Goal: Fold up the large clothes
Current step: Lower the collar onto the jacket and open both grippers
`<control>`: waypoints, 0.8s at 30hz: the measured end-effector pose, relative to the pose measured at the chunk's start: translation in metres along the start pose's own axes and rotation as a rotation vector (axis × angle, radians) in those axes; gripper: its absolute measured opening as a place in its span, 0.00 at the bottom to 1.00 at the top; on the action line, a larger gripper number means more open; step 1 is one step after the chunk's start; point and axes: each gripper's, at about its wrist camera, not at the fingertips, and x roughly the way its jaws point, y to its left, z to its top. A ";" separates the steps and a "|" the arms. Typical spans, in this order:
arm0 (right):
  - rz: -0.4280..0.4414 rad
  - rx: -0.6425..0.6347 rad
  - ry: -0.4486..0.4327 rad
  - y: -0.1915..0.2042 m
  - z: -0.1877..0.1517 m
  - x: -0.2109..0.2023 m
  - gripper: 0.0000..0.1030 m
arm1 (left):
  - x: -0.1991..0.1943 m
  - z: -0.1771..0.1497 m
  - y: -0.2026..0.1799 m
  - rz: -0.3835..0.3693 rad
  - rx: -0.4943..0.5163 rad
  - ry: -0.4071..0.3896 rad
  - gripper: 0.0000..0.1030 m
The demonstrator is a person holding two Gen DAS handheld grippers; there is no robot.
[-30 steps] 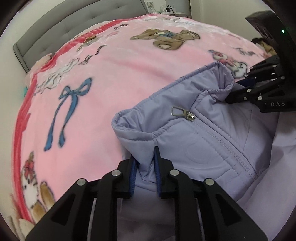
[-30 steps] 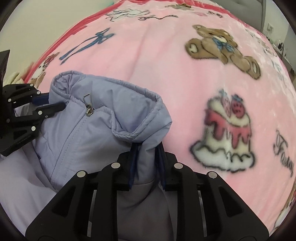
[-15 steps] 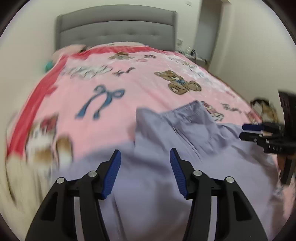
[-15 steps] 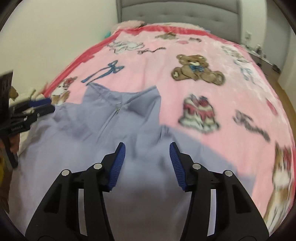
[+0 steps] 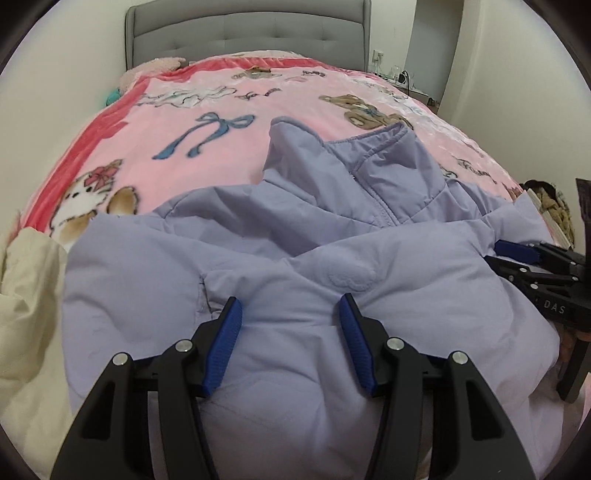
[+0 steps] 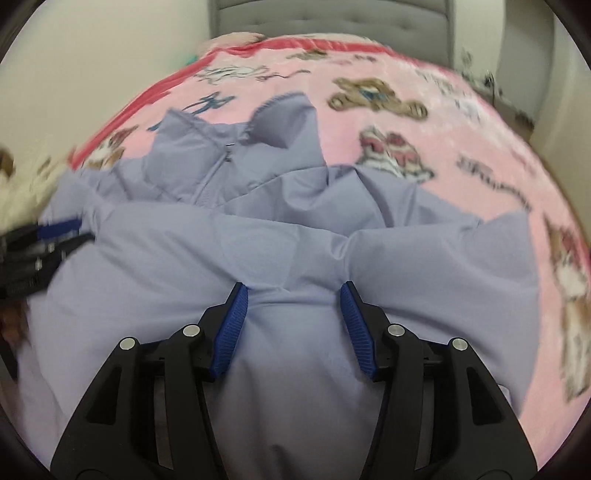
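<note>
Lilac jacket (image 5: 332, 258) on pink blanket (image 5: 229, 155). Left gripper (image 5: 291, 314) wide, empty; right gripper (image 6: 293, 299) opening, empty. Only left view shows cream bedding (image 5: 26, 295).

- far half of the pink blanket (image 5: 229, 162) lies bare up to the grey headboard (image 5: 247, 33).
- lilac jacket (image 5: 295, 258) covers the near half.
- cream bedding (image 5: 26, 295) bunches at the left edge.

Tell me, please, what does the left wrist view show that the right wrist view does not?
Only the left wrist view shows the right gripper, a cream cloth and a doorway. Only the right wrist view shows the left gripper, blurred, and a cake print. Both share the lilac jacket, the pink blanket, the teddy bear print and the grey headboard.
</note>
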 end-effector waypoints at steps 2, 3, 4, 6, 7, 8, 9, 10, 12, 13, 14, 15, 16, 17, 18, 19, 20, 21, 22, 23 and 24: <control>-0.026 -0.028 0.015 0.006 0.000 0.003 0.48 | 0.002 -0.001 0.000 0.001 0.001 0.005 0.53; -0.035 -0.035 0.023 0.009 0.001 0.002 0.48 | 0.003 0.000 -0.001 0.009 0.008 0.011 0.53; -0.042 -0.042 0.037 0.010 0.002 0.002 0.48 | 0.002 0.001 -0.002 0.017 0.015 0.010 0.53; -0.062 -0.055 0.034 0.015 0.007 -0.010 0.49 | -0.010 0.004 -0.007 0.042 0.031 -0.005 0.53; -0.078 -0.050 0.017 0.018 0.008 -0.022 0.49 | -0.019 0.005 -0.010 0.049 0.036 -0.019 0.55; -0.066 -0.041 -0.024 0.020 0.008 -0.036 0.54 | -0.030 0.006 -0.011 0.047 0.036 -0.039 0.63; -0.037 -0.033 -0.069 0.020 0.006 -0.049 0.60 | -0.045 0.006 -0.012 0.038 0.028 -0.074 0.68; -0.007 -0.022 -0.134 0.022 0.003 -0.067 0.62 | -0.056 0.005 -0.012 0.042 0.013 -0.104 0.72; -0.006 -0.007 -0.175 0.025 -0.006 -0.088 0.64 | -0.075 0.001 -0.012 0.082 -0.045 -0.128 0.75; -0.020 0.007 -0.161 0.027 -0.013 -0.095 0.64 | -0.080 -0.003 -0.011 0.076 -0.083 -0.100 0.75; -0.024 0.021 -0.156 0.028 -0.016 -0.098 0.64 | -0.081 -0.006 -0.011 0.063 -0.106 -0.071 0.75; -0.019 0.048 -0.152 0.028 -0.024 -0.102 0.64 | -0.082 -0.010 -0.012 0.059 -0.124 -0.049 0.75; -0.007 0.067 -0.143 0.028 -0.029 -0.103 0.64 | -0.082 -0.016 -0.013 0.061 -0.143 -0.026 0.75; -0.003 0.104 -0.116 0.027 -0.036 -0.101 0.64 | -0.081 -0.020 -0.014 0.054 -0.148 -0.021 0.75; -0.001 0.130 -0.095 0.025 -0.041 -0.098 0.64 | -0.078 -0.024 -0.015 0.049 -0.157 -0.005 0.75; -0.004 0.141 -0.081 0.023 -0.044 -0.094 0.64 | -0.074 -0.030 -0.016 0.053 -0.165 0.017 0.75; -0.016 0.148 -0.057 0.023 -0.049 -0.088 0.64 | -0.069 -0.034 -0.016 0.049 -0.171 0.033 0.75; -0.023 0.141 -0.039 0.024 -0.052 -0.082 0.64 | -0.066 -0.037 -0.015 0.050 -0.172 0.045 0.76; -0.037 0.122 -0.036 0.026 -0.055 -0.076 0.64 | -0.061 -0.040 -0.016 0.051 -0.171 0.058 0.76; -0.049 0.102 -0.037 0.028 -0.057 -0.073 0.65 | -0.058 -0.043 -0.016 0.050 -0.175 0.063 0.76; -0.063 0.079 -0.033 0.031 -0.058 -0.069 0.65 | -0.056 -0.045 -0.014 0.047 -0.184 0.072 0.77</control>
